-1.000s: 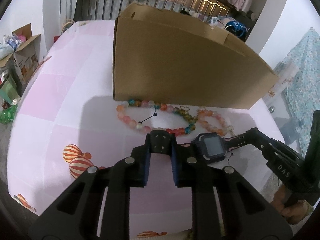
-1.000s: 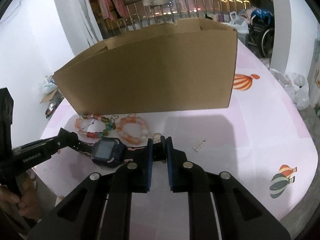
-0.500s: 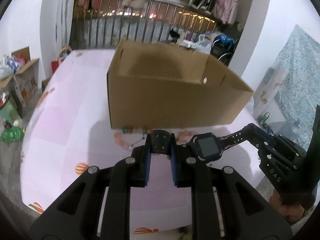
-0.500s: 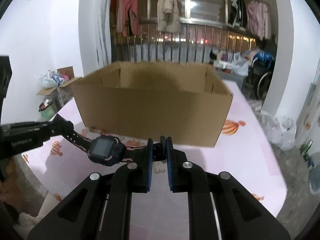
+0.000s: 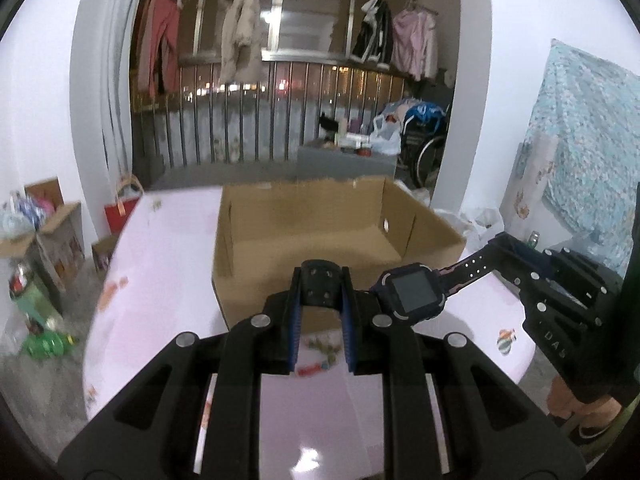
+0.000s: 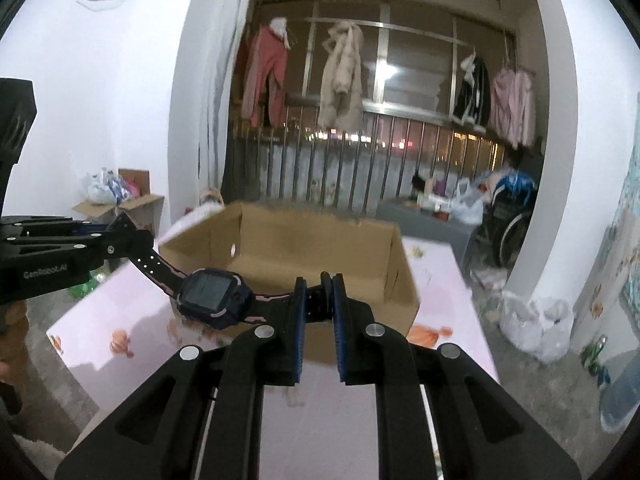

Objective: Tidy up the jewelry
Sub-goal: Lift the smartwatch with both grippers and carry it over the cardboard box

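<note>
The watch hangs in the air between the two tools, its dark square face turned up and its strap stretched out to both sides. The left hand-held gripper is nearly closed and pinches one end of the strap between its blue pads. The right hand-held gripper is also nearly closed and clamps the other end of the strap. So the watch is carried by both, above the near edge of the tabletop and in front of the cardboard box.

The box stands open at the top, and its inside looks bare as far as one can see. Its near wall is just behind the watch and lower than it, so the rim does not block the way across. Under the left hand-held gripper some coloured beads lie on the pink tabletop, close to the foot of the box; they are blurred and partly hidden.

On both sides of the box the tabletop has free pink surface. Beyond its right edge plastic bags lie on the floor.
</note>
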`<state>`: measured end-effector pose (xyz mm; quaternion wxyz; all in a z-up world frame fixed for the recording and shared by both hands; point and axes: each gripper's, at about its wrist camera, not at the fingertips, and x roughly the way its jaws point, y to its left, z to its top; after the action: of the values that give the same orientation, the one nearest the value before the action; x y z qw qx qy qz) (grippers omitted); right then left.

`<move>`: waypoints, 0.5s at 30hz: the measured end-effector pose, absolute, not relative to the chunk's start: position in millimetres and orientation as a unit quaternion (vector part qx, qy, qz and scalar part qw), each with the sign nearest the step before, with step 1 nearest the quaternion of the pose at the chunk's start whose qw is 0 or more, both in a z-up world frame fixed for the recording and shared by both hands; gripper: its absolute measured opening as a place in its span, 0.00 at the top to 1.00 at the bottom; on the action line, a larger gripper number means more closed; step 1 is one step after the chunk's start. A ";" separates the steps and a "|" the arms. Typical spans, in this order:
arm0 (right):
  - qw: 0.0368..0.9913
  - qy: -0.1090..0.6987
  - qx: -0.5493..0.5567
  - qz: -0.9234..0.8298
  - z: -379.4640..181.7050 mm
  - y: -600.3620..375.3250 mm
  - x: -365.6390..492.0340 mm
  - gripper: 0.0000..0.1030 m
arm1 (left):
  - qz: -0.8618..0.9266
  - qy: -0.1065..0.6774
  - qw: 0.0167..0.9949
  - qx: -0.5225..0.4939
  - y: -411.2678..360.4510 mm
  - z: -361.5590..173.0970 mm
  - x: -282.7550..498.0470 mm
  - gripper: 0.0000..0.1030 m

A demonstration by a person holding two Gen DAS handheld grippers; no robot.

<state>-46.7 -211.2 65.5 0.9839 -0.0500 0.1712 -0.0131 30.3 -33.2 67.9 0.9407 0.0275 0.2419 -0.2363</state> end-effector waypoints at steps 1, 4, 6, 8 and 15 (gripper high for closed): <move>0.985 0.164 -0.053 -0.012 71.6 -211.8 -43.8 0.88 | -0.236 0.235 0.942 0.031 -34.0 74.1 31.9 0.85; 0.987 0.150 -0.054 -0.008 89.0 -216.2 -30.0 0.88 | -0.235 0.216 0.947 0.038 -37.5 92.2 40.7 0.85; 0.988 0.142 -0.059 -0.006 100.3 -218.6 -15.7 0.88 | -0.233 0.208 0.949 0.045 -41.9 102.9 49.3 0.85; 0.988 0.140 -0.065 -0.001 110.7 -220.8 2.8 0.88 | -0.231 0.204 0.950 0.051 -46.8 112.4 64.9 0.85; 0.980 0.181 -0.080 0.016 125.3 -227.4 82.7 0.88 | -0.217 0.233 0.946 0.066 -62.1 124.9 140.4 0.85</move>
<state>82.7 -227.4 125.3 0.9800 -0.0802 0.1813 0.0155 140.4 -62.1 124.9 0.9458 0.0656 0.2329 -0.2167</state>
